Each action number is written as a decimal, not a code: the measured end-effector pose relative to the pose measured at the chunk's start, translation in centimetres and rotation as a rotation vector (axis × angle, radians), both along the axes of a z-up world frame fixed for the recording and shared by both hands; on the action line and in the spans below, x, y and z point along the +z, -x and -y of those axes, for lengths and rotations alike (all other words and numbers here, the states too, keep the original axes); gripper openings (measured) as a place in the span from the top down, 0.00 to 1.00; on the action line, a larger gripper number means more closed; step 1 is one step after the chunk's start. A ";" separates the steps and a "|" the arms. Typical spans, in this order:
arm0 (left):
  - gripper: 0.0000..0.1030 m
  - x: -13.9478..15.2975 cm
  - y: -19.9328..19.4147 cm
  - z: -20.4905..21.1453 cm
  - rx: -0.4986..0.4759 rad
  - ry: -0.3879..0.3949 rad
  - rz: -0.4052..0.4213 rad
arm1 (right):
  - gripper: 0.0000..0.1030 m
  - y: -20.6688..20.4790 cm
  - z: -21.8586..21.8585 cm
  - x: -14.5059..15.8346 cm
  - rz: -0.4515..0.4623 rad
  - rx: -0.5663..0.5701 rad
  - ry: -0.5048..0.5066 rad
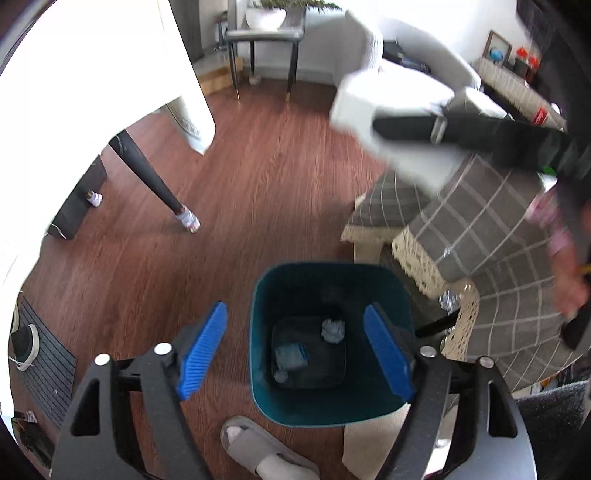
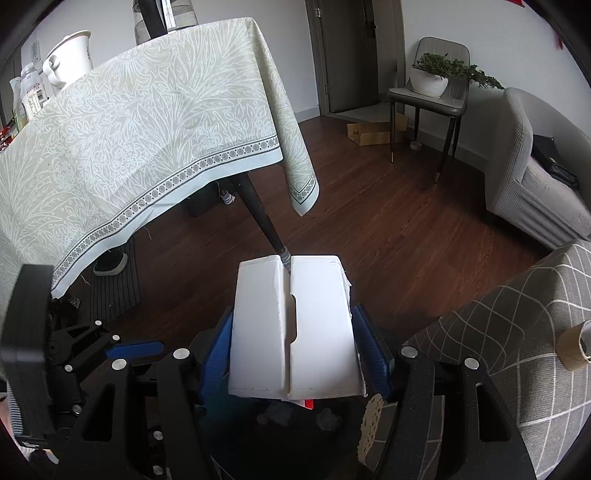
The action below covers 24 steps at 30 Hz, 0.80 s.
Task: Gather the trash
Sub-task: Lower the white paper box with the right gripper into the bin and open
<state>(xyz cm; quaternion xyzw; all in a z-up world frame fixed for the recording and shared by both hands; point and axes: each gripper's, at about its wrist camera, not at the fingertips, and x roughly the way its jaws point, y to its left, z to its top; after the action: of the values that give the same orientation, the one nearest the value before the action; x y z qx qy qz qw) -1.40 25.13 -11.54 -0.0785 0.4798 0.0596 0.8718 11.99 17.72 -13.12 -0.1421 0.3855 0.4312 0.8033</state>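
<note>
Hidden: bin contents under the box, dim in right view.
Box: white folded cardboard box (image 2: 293, 328), clamped in right hand-held gripper (image 2: 295, 354) above teal plastic bin (image 1: 325, 332).
Left hand-held gripper (image 1: 295, 350): spread wide, empty.
Bin: crumpled paper (image 1: 333, 330) inside.

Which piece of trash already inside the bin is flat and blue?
The blue packet on the bin floor; the crumpled grey wad beside it is balled up.

Reddish-brown wood plank floor (image 2: 369, 221) all over, plain white walls (image 2: 443, 22). A table under a pale green leaf-patterned tablecloth (image 2: 147, 122) takes the left side; a grey upholstered chair (image 2: 432, 92) holds a white potted plant (image 2: 430, 79) by the grey-green door (image 2: 351, 55). A light grey ribbed sofa (image 2: 535, 177) sits to the right, with soft daylight.
</note>
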 end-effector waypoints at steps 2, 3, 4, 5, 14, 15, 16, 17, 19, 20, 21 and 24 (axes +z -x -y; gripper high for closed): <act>0.27 1.0 0.2 -0.3 0.013 -0.004 0.040 | 0.38 -0.1 -0.3 -0.9 -0.019 -0.001 0.016; 0.28 1.5 0.3 -0.5 0.020 -0.005 0.060 | 0.38 -0.1 -0.4 -1.2 -0.028 0.000 0.022; 0.29 1.9 0.4 -0.8 0.028 -0.003 0.077 | 0.38 0.0 -0.6 -1.7 -0.036 0.001 0.031; 0.30 2.3 0.5 -1.0 0.038 0.002 0.093 | 0.38 0.1 -0.7 -2.1 -0.039 0.003 0.041; 0.44 4.9 0.3 -3.1 0.106 0.043 0.174 | 0.38 1.6 -2.4 -6.7 -0.099 0.021 0.121; 0.46 5.2 0.3 -3.4 0.111 0.048 0.179 | 0.38 1.8 -2.6 -7.4 -0.108 0.026 0.133; 0.47 5.5 0.3 -3.6 0.117 0.050 0.186 | 0.38 2.1 -2.8 -8.1 -0.119 0.032 0.146; 0.48 5.8 0.2 -3.7 0.120 0.051 0.194 | 0.38 2.4 -3.0 -8.8 -0.128 0.042 0.161; 0.53 6.4 0.1 -3.5 0.117 0.039 0.210 | 0.38 3.0 -3.3 -10.0 -0.130 0.056 0.192; 0.54 6.8 0.1 -3.4 0.117 0.031 0.218 | 0.38 3.2 -3.4 -10.6 -0.133 0.062 0.205; 0.54 7.0 0.1 -3.3 0.116 0.027 0.228 | 0.38 3.4 -3.5 -11.1 -0.136 0.069 0.218; 0.57 8.0 0.0 -3.0 0.114 0.029 0.256 | 0.38 3.8 -3.4 -12.2 -0.141 0.079 0.253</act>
<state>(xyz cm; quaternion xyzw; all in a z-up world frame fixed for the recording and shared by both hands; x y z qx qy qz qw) -1.37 28.18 -3.50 -0.1249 0.3602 0.0915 0.9199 8.16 21.12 -25.32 -0.2267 0.4864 0.4195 0.7321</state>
